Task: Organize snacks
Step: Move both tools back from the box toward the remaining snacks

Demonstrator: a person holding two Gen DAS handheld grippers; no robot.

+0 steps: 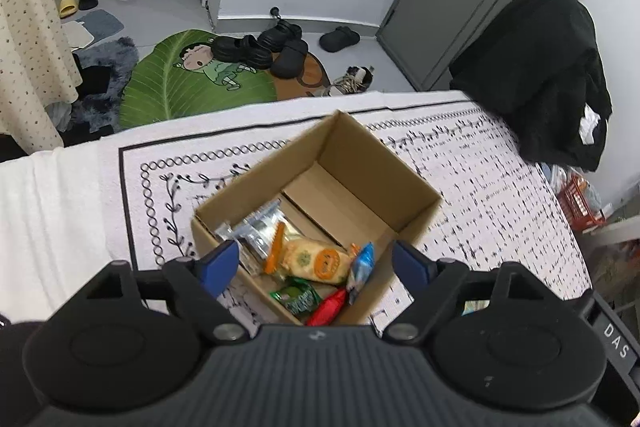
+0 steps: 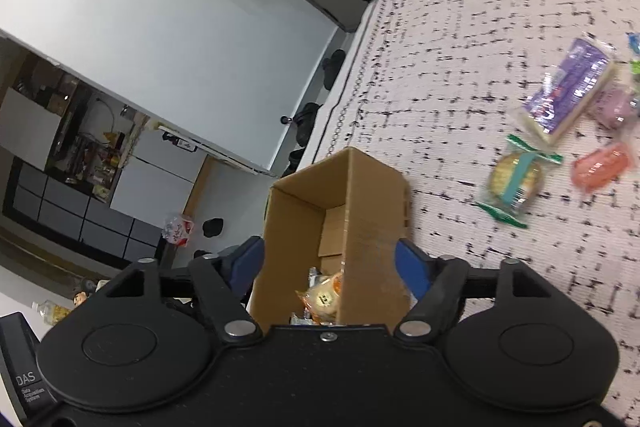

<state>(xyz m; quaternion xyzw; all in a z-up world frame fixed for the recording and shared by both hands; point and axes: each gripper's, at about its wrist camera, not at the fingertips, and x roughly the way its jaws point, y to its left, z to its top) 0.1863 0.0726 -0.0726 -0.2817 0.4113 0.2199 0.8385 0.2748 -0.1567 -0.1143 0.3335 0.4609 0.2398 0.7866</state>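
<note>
An open cardboard box (image 1: 360, 163) stands on the patterned tablecloth (image 1: 500, 187). Several snack packets lie at its near end: a yellow-orange biscuit packet (image 1: 320, 261), a green one (image 1: 298, 297), a red one (image 1: 328, 307), a blue-white one (image 1: 362, 263) and clear wrappers (image 1: 256, 231). My left gripper (image 1: 316, 259) hovers open above them, holding nothing. My right gripper (image 2: 329, 258) is open beside the box (image 2: 372, 211), its fingers straddling the box's right wall without pressing on it. On the cloth to the right lie a purple packet (image 2: 568, 95), a round cake in a green-edged wrapper (image 2: 516, 179) and a pink packet (image 2: 600, 165).
A black jacket (image 1: 552, 75) hangs over a chair at the table's far right corner. A red basket (image 1: 580, 203) sits below the right edge. Past the table's far edge are a green leaf mat (image 1: 180, 79) and black shoes (image 1: 276, 51) on the floor.
</note>
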